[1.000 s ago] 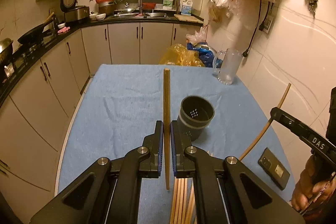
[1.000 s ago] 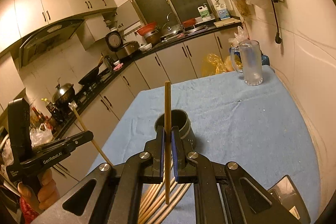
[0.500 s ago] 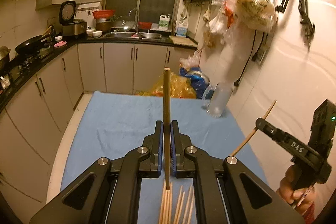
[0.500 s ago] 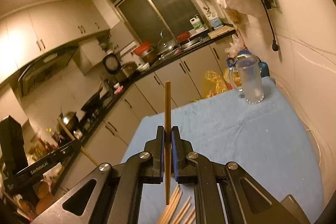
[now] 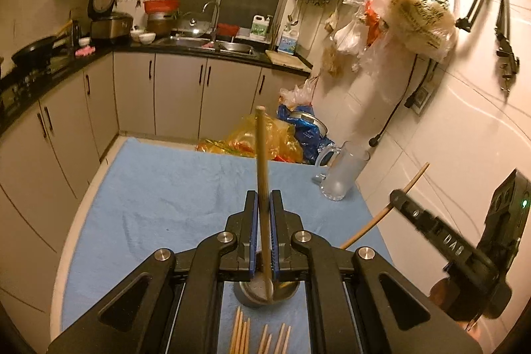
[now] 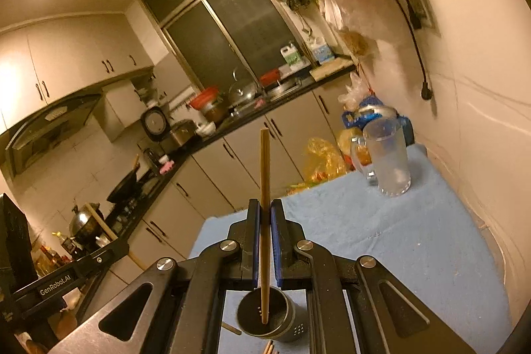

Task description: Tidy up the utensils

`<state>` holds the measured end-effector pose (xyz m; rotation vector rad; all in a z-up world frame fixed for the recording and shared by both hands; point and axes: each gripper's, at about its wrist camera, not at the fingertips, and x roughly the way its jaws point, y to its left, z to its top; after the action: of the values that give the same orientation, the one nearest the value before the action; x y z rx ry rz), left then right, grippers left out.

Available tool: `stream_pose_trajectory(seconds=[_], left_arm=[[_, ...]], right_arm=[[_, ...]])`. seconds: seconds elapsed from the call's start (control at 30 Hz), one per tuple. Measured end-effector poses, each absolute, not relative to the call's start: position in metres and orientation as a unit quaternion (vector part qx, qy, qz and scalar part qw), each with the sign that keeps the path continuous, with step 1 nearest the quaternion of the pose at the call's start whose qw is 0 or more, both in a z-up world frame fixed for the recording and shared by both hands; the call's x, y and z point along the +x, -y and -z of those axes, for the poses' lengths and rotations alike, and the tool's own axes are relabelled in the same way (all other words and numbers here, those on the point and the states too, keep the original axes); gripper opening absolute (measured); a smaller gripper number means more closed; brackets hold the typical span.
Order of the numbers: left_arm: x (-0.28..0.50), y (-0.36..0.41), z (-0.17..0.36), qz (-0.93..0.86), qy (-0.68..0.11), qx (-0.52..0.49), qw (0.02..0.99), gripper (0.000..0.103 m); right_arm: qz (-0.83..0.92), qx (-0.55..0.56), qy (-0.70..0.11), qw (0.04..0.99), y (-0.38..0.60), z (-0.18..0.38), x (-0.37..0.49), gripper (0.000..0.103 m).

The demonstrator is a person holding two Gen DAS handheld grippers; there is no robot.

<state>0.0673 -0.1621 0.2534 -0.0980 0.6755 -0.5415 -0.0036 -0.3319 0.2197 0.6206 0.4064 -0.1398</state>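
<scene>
While both grippers' fingers (image 5: 253,241) clamp upright chopsticks (image 5: 262,188), each hovers over the holder (image 6: 265,317)

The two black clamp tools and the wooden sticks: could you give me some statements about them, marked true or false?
1. The left gripper is shut on a wooden chopstick. True.
2. The right gripper is open. False: it is shut on another wooden chopstick.
3. A dark round perforated holder stands below the right gripper. True.
4. The frosted glass mug lies tipped over. False: it stands upright on the blue cloth.
5. Loose wooden chopsticks lie on the cloth. True.
</scene>
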Motion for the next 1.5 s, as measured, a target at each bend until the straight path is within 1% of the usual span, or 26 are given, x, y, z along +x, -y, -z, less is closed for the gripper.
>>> stream_pose_trajectory(seconds=[0.17,0.33,0.43,0.6,0.73,1.0,1.13,1.3,1.33,1.4,1.43,1.47,1.5], left_arm=[[0.082,0.169,-0.229,0.263,-0.348,-0.048,0.899,0.006],[0.092,0.168,-0.218,0.262,-0.360,-0.054,0.894,0.006],[0.092,0.163,-0.228,0.268,-0.357,-0.064,0.893,0.006],[0.083,0.159,-0.254,0.276,-0.328,-0.063,0.901,0.006],[0.084,0.162,-0.254,0.273,-0.330,-0.059,0.902,0.006],[0.104,0.176,-0.210,0.262,-0.382,-0.049,0.885,0.006],[0.109,0.180,-0.192,0.257,-0.398,-0.043,0.880,0.006],[0.110,0.181,-0.183,0.256,-0.402,-0.042,0.878,0.007],[0.110,0.180,-0.183,0.258,-0.402,-0.042,0.877,0.009],[0.107,0.177,-0.186,0.259,-0.399,-0.044,0.879,0.017],[0.106,0.175,-0.188,0.260,-0.395,-0.044,0.880,0.024],[0.103,0.173,-0.190,0.260,-0.389,-0.043,0.883,0.029],[0.100,0.172,-0.193,0.258,-0.384,-0.042,0.886,0.029]], right_arm=[[0.061,0.308,-0.229,0.921,0.329,-0.194,0.015,0.007],[0.060,0.308,-0.245,0.917,0.330,-0.176,0.024,0.007],[0.061,0.307,-0.249,0.917,0.329,-0.172,0.025,0.007],[0.064,0.305,-0.248,0.917,0.331,-0.170,0.025,0.007],[0.061,0.308,-0.252,0.915,0.332,-0.168,0.028,0.007],[0.051,0.310,-0.283,0.906,0.326,-0.150,0.041,0.007],[0.044,0.313,-0.299,0.900,0.322,-0.135,0.045,0.007],[0.036,0.313,-0.298,0.901,0.321,-0.135,0.043,0.010],[0.034,0.312,-0.298,0.902,0.321,-0.135,0.043,0.010],[0.038,0.308,-0.293,0.905,0.322,-0.138,0.039,0.019],[0.040,0.309,-0.288,0.905,0.323,-0.140,0.036,0.021],[0.039,0.312,-0.285,0.905,0.323,-0.141,0.033,0.025],[0.038,0.315,-0.282,0.906,0.324,-0.143,0.030,0.027]])
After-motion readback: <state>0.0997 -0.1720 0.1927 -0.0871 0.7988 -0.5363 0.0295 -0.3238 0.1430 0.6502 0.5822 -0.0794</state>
